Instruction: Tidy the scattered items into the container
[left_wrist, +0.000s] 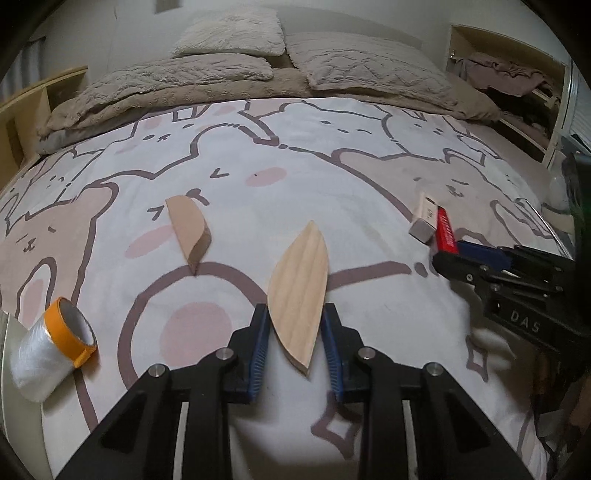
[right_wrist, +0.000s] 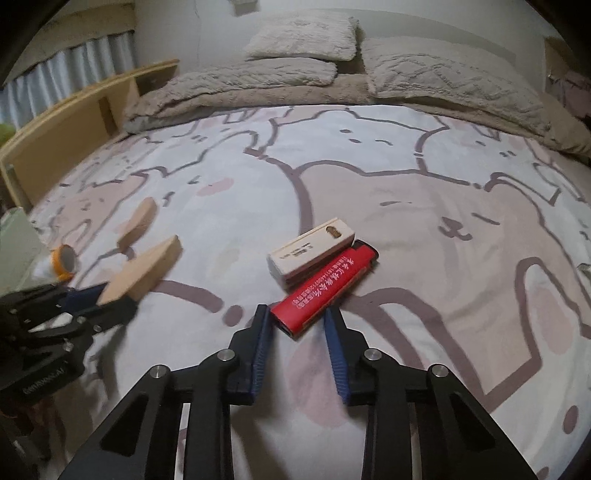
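My left gripper (left_wrist: 295, 328) is shut on a flat leaf-shaped wooden piece (left_wrist: 299, 291), both blue pads pressed on its sides. In the right wrist view that piece (right_wrist: 147, 269) sticks out of the left gripper (right_wrist: 92, 299) just above the bedspread. My right gripper (right_wrist: 297, 325) is shut on the near end of a red lighter (right_wrist: 325, 288), which lies against a small pale wooden box (right_wrist: 310, 254). The left wrist view shows the right gripper (left_wrist: 454, 254) at the lighter (left_wrist: 445, 229) and box (left_wrist: 424, 218). A half-moon wooden block (left_wrist: 190, 232) and a clear tape roll with an orange core (left_wrist: 55, 347) lie to the left.
Everything rests on a bed with a cartoon-animal bedspread (left_wrist: 295, 166). Pillows and a beige blanket (left_wrist: 229, 70) are piled at the far end. A wooden bed frame (right_wrist: 74, 110) runs along the left. A pale container edge (right_wrist: 14, 251) shows at the left by the tape roll.
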